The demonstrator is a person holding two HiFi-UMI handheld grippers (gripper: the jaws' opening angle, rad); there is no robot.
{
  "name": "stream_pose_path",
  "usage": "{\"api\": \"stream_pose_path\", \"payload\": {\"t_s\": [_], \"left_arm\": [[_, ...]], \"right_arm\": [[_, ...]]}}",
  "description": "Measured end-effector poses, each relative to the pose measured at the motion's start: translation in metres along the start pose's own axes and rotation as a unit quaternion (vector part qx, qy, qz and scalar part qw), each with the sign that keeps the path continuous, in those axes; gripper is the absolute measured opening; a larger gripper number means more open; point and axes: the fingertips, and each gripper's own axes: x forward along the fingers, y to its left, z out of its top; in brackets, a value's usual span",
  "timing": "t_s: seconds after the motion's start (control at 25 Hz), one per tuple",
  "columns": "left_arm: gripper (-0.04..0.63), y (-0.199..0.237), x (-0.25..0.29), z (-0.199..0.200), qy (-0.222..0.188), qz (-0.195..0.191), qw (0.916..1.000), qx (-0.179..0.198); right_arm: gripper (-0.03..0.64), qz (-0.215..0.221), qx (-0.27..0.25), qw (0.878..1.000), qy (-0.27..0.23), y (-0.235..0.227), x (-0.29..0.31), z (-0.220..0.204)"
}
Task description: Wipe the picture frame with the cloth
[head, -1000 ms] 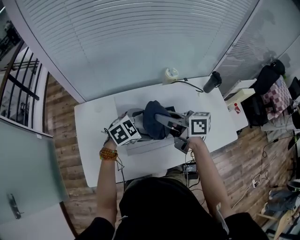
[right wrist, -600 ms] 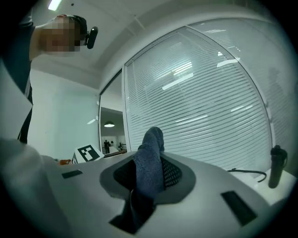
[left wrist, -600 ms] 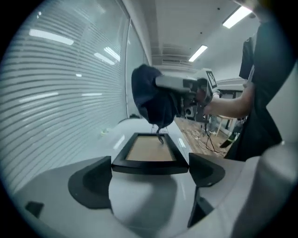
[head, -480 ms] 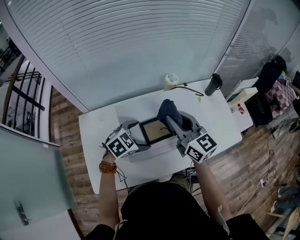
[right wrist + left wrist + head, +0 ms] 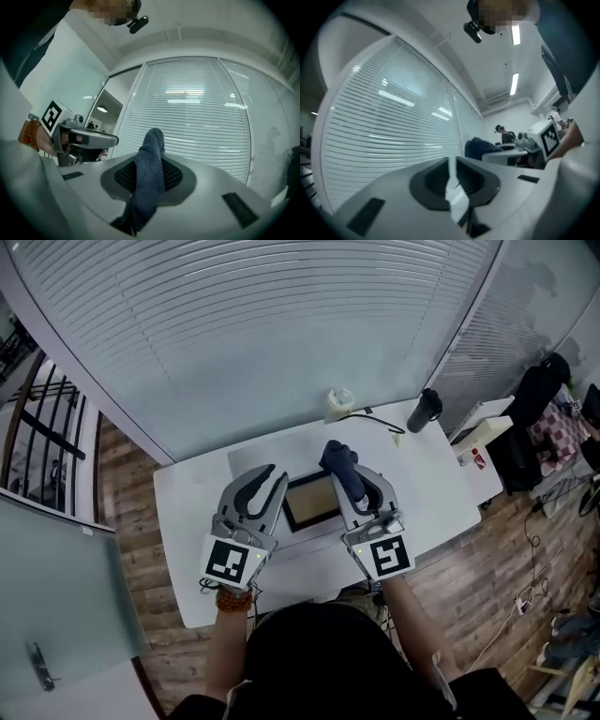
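Left tool [image 5: 277,480] up over tabletop [image 5: 184,521], pointing level toward window blinds. Its jaws have just been closing: now only thin slit apart, nothing between them. Right tool [image 5: 355,474] clamped tight on dark blue cloth [image 5: 337,457], cloth bunched, poking out past jaw tips. Picture frame [image 5: 310,501] lies flat on tabletop, showing between 2 tools in head view. Cup [image 5: 339,401] and dark bottle [image 5: 424,410] stand at tabletop's far edge.
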Motion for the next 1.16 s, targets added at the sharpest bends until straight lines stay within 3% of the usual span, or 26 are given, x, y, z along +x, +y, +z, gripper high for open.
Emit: {"api": "stream_pose_path", "payload": {"t_s": [0.04,0.12,0.2,0.28,0.4,0.84,1.0,1.16], "left_arm": [[0.007,0.002,-0.004,0.005,-0.022,0.030,0.9992,-0.010],[0.005,0.008,-0.015,0.002,-0.039,0.086,0.9949,-0.037],[0.005,0.016,-0.024,-0.010,-0.029,0.135,0.9891,-0.052],[0.005,0.019,-0.028,-0.024,-0.008,0.158,0.9859,-0.053],[0.005,0.019,-0.029,-0.039,0.015,0.161,0.9853,-0.054],[0.005,0.011,-0.039,-0.045,0.029,0.172,0.9840,-0.035],[0.005,-0.005,-0.041,-0.055,0.051,0.158,0.9851,-0.047],[0.005,-0.016,-0.041,-0.050,0.063,0.139,0.9877,-0.032]], "right_arm": [[0.054,0.000,0.001,1.000,0.003,0.003,0.000,-0.002],[0.054,0.004,0.008,1.000,0.012,0.010,-0.001,-0.008],[0.054,0.004,0.014,1.000,0.023,0.017,-0.002,-0.015],[0.054,0.004,0.025,0.999,0.036,0.022,-0.003,-0.022],[0.054,0.008,0.030,0.998,0.051,0.027,-0.004,-0.029],[0.054,-0.022,0.014,0.997,0.071,0.013,-0.011,-0.018],[0.054,-0.041,0.003,0.995,0.090,0.009,-0.028,-0.014],[0.054,-0.054,0.000,0.993,0.107,0.007,-0.046,-0.017]]}}
